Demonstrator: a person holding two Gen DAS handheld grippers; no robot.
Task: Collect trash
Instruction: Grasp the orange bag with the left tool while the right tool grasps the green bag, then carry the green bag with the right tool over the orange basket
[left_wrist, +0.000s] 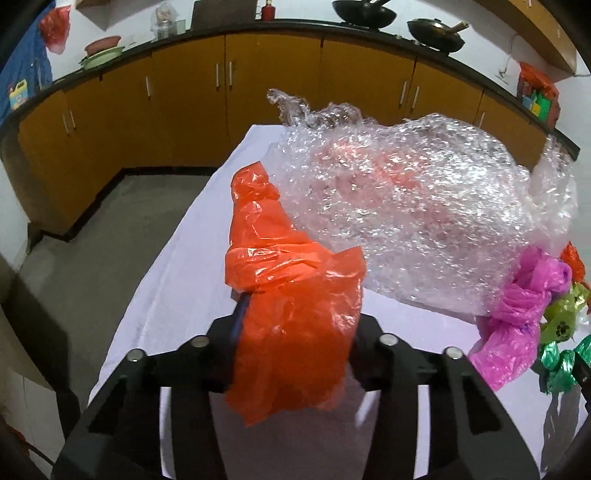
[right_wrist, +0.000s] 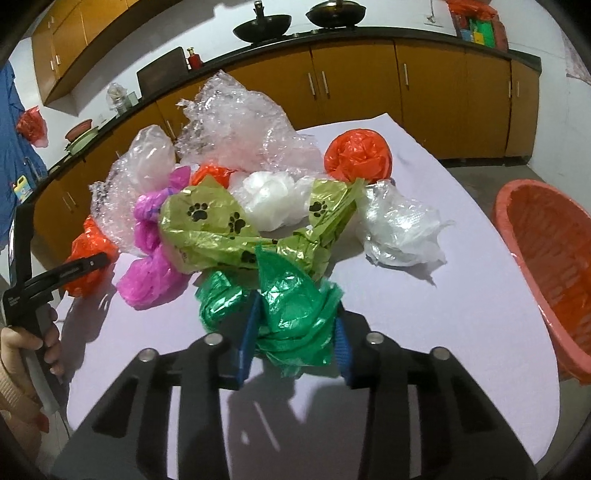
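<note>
Setting: a kitchen, with a table (right_wrist: 461, 295) under a pale lilac cloth and wooden cabinets (left_wrist: 273, 92) along the walls behind it.
Left gripper (left_wrist: 295, 332): its jaws are clamped on a crumpled orange plastic bag (left_wrist: 291, 314) at the left end of the trash pile.
Right gripper (right_wrist: 295, 332): its blue pads (right_wrist: 248, 339) pinch a shiny green plastic bag (right_wrist: 291, 306) at the near edge of the pile.
Trash pile: loose wrappers heaped in the middle of the table; a large sheet of bubble wrap (left_wrist: 406, 192) lies just behind the orange bag.
Other pieces: a pink bag (right_wrist: 151, 258), an olive-green bag with black paw prints (right_wrist: 214, 229), a white bag (right_wrist: 269, 199), a clear crumpled bag (right_wrist: 399, 229) and a balled orange bag (right_wrist: 358, 155).
Basket: a red-orange plastic basket (right_wrist: 546, 266) stands at the right edge of the table, apart from the pile.
Person: a hand (right_wrist: 29, 354) grips the left tool's handle.
</note>
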